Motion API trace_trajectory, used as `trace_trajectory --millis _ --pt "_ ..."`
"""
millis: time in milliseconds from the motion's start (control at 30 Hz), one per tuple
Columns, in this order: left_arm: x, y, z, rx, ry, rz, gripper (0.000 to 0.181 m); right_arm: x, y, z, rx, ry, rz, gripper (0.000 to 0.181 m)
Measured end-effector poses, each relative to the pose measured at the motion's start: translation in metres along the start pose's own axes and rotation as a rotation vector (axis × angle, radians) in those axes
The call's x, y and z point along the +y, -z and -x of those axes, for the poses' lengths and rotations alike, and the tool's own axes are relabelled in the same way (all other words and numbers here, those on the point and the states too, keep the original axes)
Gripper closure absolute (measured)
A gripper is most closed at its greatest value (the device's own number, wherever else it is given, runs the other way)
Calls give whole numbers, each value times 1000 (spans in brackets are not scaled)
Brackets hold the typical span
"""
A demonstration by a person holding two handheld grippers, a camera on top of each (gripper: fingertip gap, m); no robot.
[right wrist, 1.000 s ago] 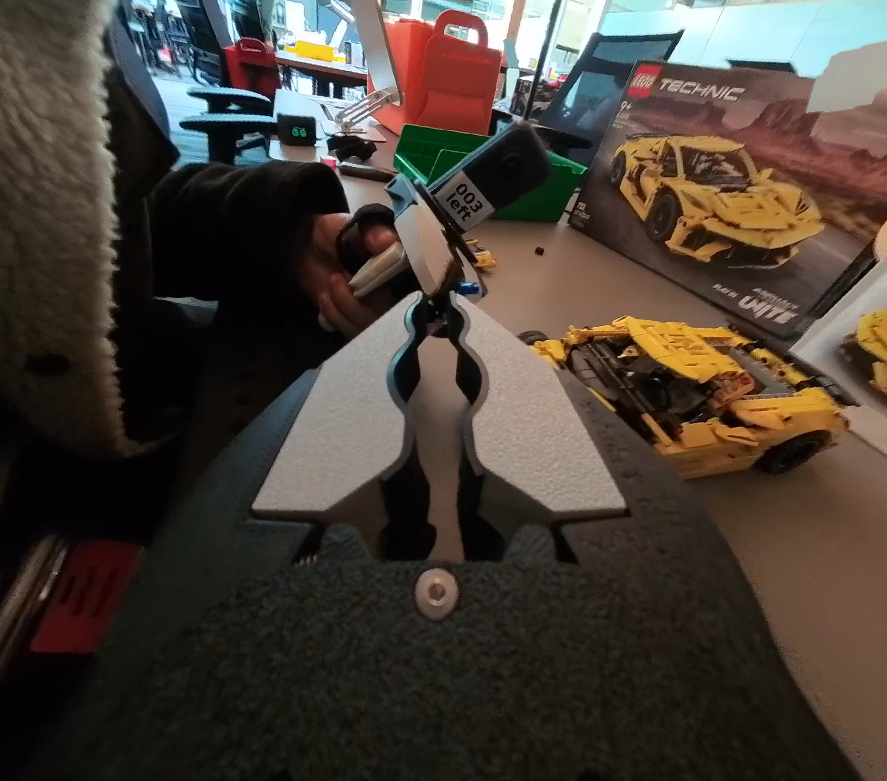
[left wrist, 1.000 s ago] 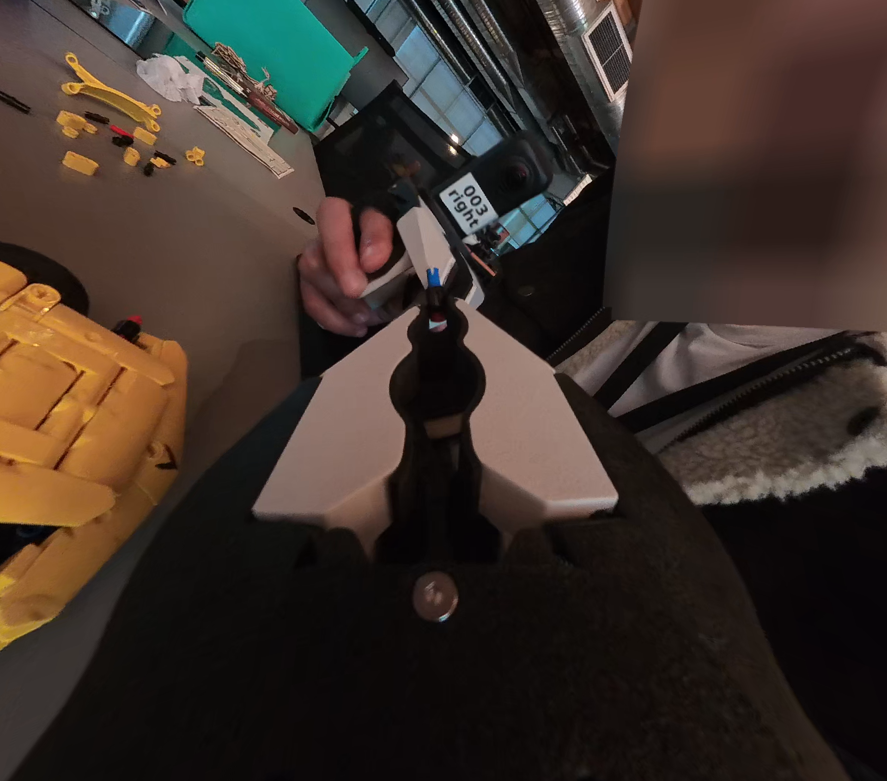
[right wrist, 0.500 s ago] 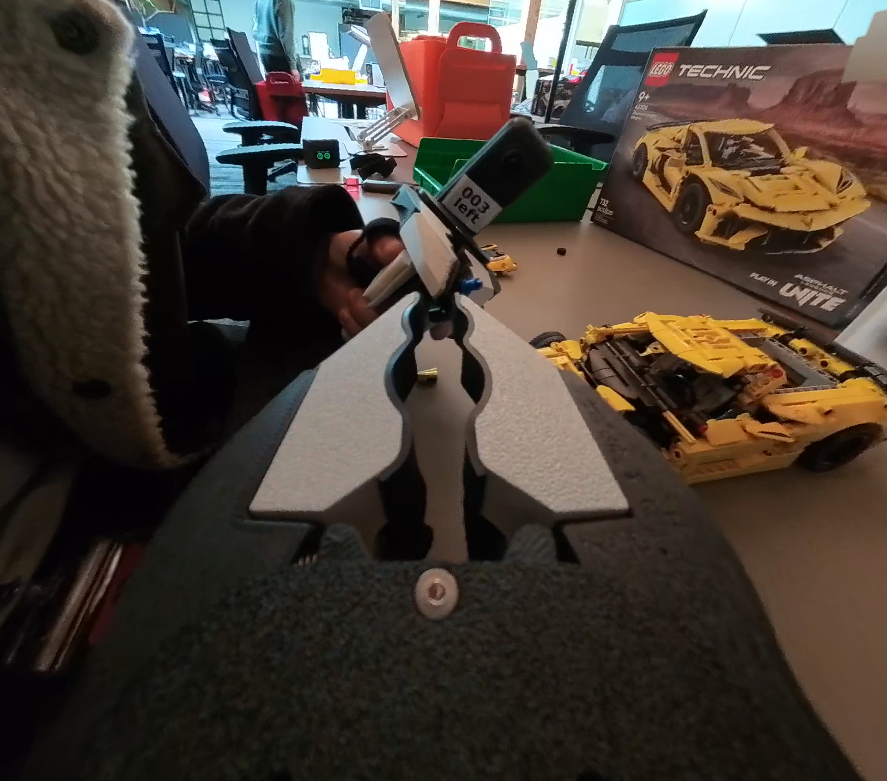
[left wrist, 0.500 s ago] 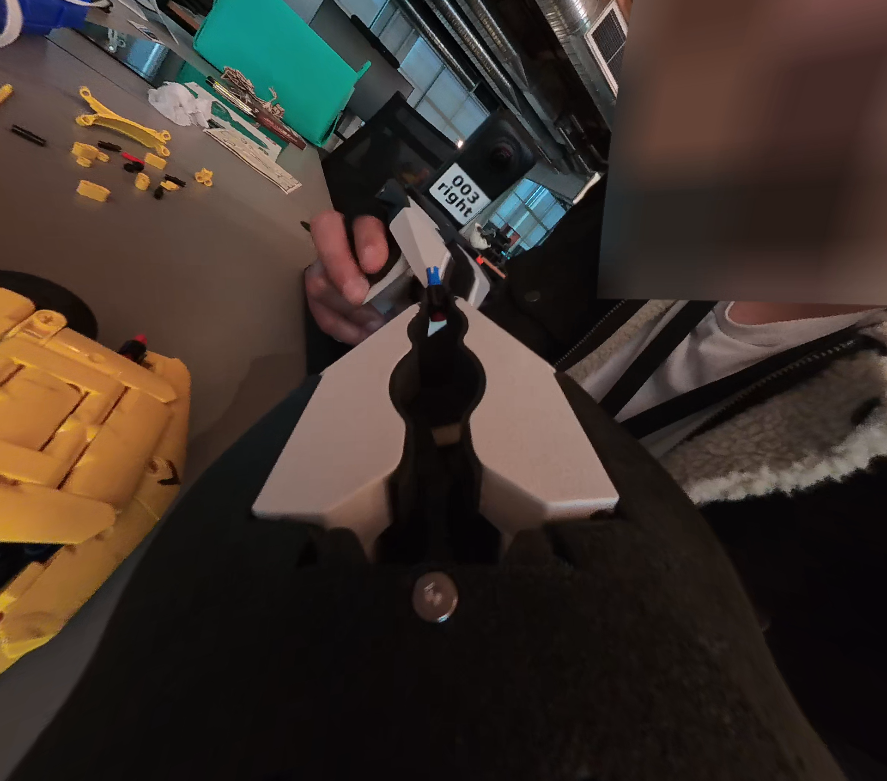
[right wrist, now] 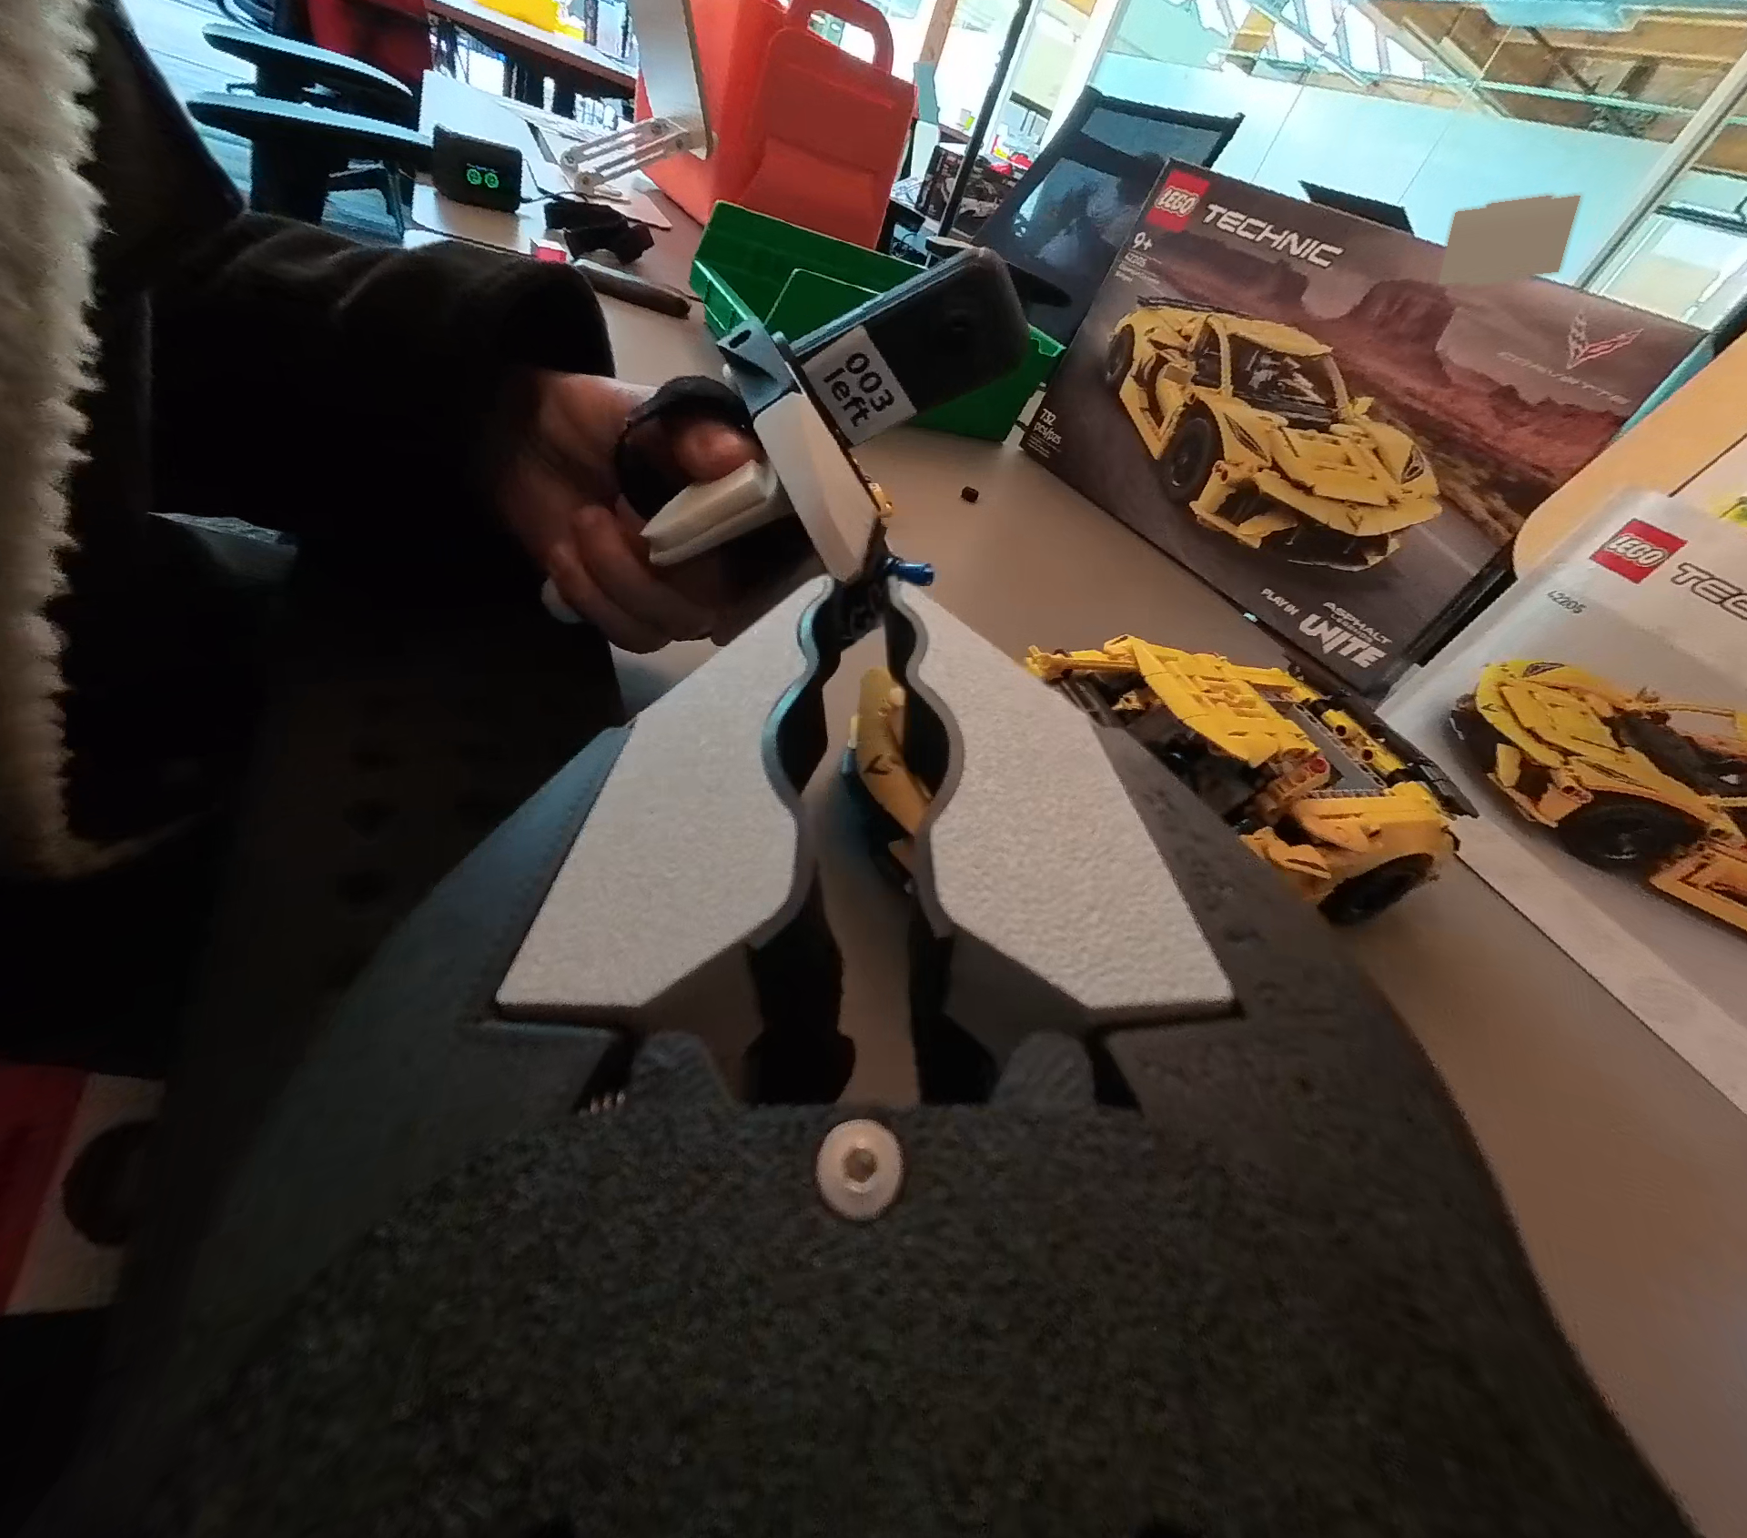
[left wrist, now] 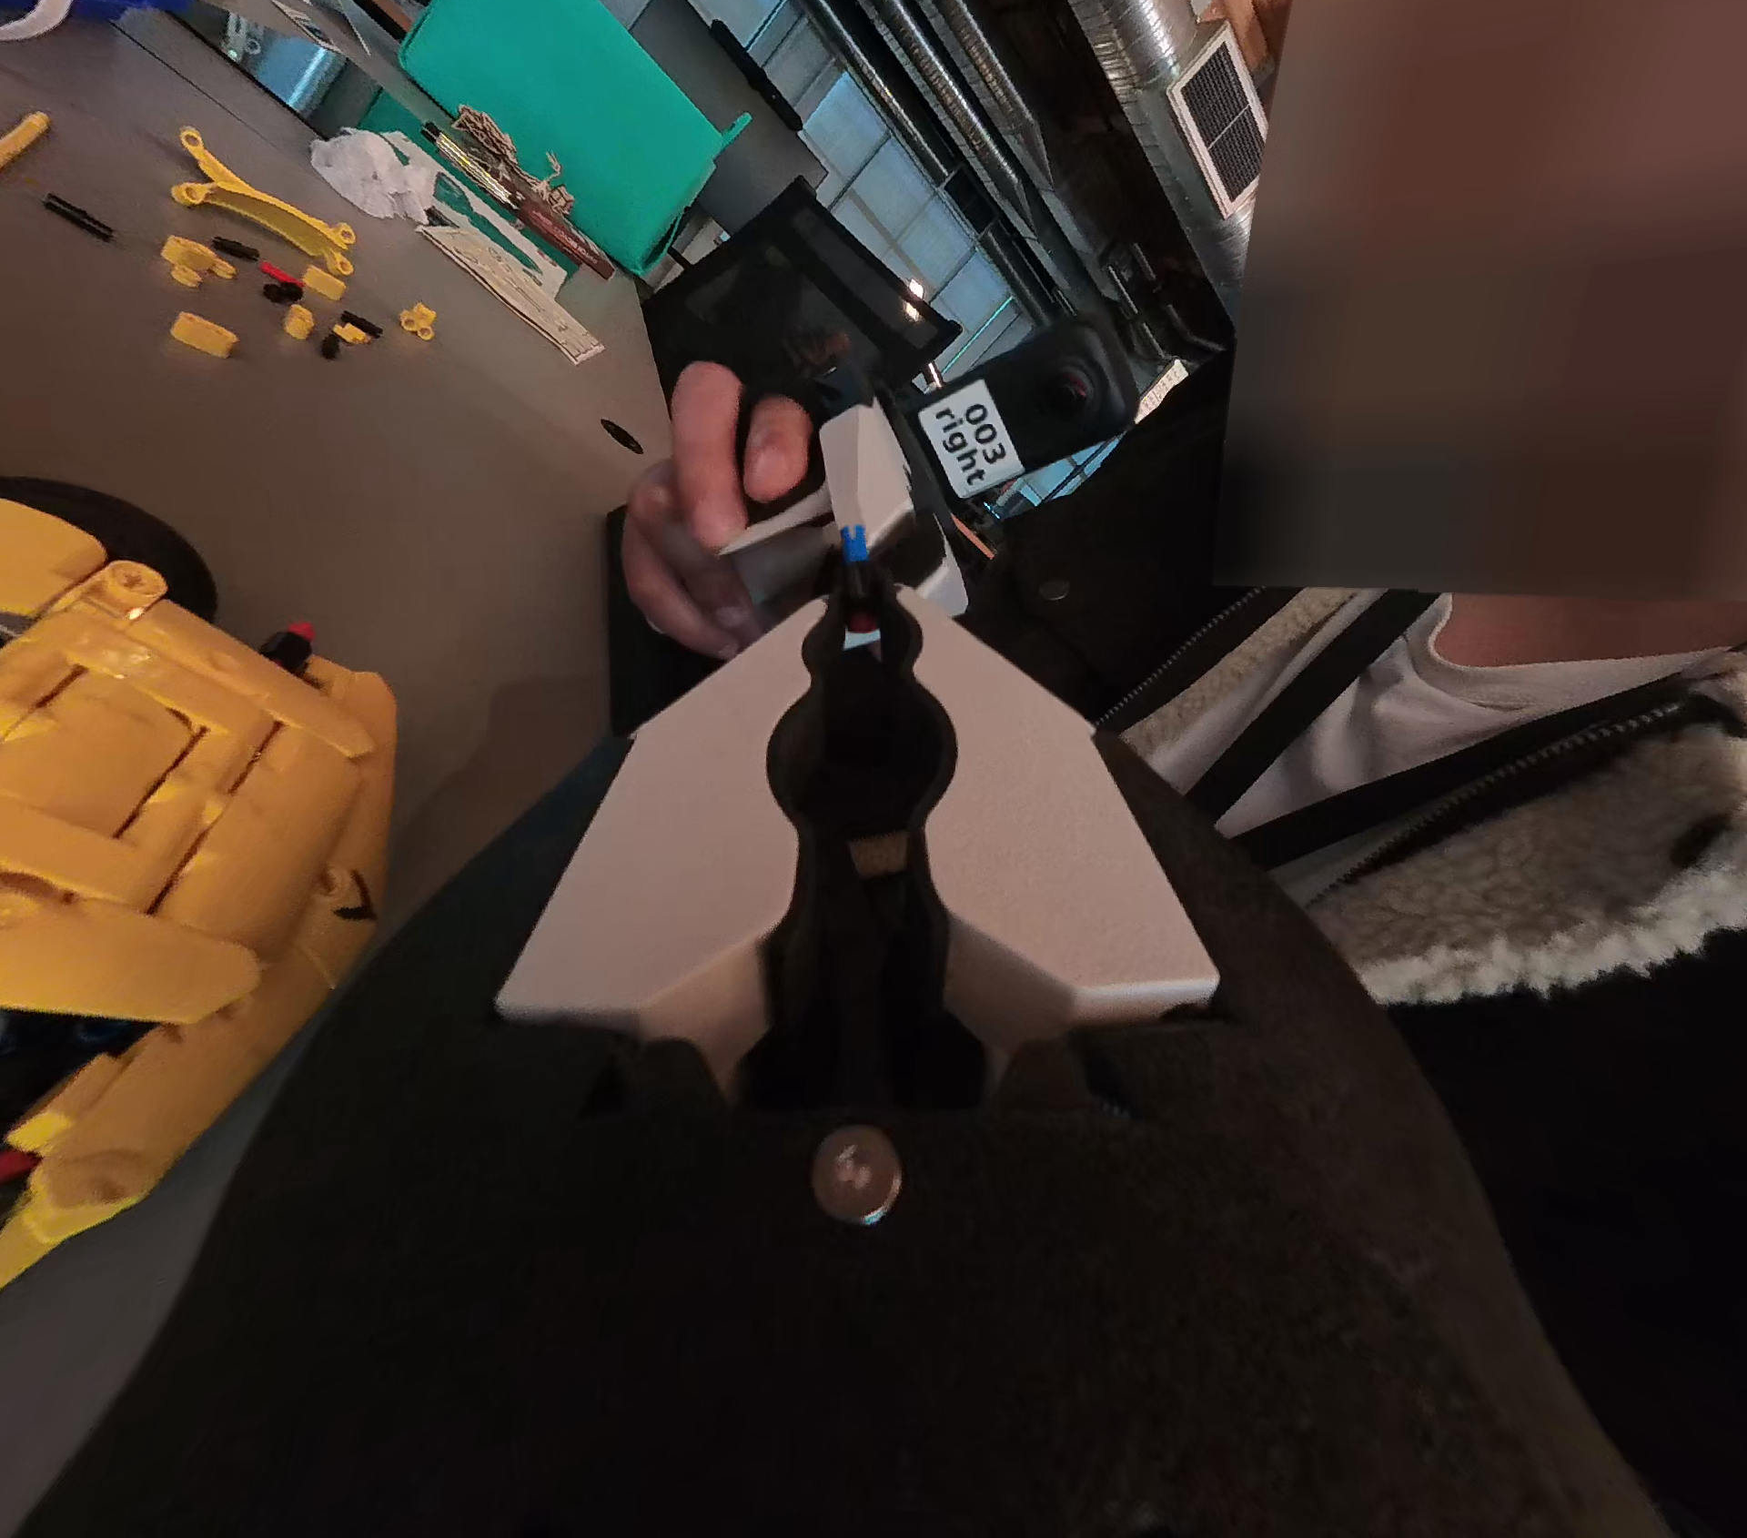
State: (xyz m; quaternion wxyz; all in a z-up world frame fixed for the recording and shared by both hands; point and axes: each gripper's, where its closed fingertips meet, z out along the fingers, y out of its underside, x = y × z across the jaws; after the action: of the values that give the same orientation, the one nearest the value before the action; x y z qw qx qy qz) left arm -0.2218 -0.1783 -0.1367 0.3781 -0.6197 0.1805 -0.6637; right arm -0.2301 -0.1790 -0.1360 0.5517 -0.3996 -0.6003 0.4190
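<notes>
Grey tabletop (right wrist: 1087, 547) fills the mid frame of both views. Left gripper (left wrist: 858, 623) jaws are closed on a small black piece with a blue pin (left wrist: 854, 547) at frame centre. Right gripper (right wrist: 865, 604) jaws are narrow, pinching the same piece, tip to tip. Yellow car (right wrist: 1257, 755) sits right of centre; box (right wrist: 1361, 434) stands beyond. Loose yellow parts (left wrist: 255, 263) lie upper left.

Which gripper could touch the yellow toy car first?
Probably the left gripper. In its view the yellow car sits big and close beside it; from the right gripper the car lies farther ahead. But the left is shut on a small blue-tipped piece.
</notes>
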Motion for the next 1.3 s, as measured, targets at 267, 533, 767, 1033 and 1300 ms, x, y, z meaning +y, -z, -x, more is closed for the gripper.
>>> trace_trajectory --millis 267,533,767,1033,1300 --pt "0 1 2 -7 7 -2 175 4 -4 5 -20 5 18 165" --pt "1 0 1 2 21 -1 175 4 -4 3 -13 -28 7 172" --pt "3 -1 0 20 32 8 176 4 -3 5 -75 -160 5 173" --pt "-1 -1 5 -6 40 -18 175 6 -5 -2 -52 -180 11 173" --pt "-14 3 16 -22 123 -112 175 11 -10 -17 131 29 80 173"
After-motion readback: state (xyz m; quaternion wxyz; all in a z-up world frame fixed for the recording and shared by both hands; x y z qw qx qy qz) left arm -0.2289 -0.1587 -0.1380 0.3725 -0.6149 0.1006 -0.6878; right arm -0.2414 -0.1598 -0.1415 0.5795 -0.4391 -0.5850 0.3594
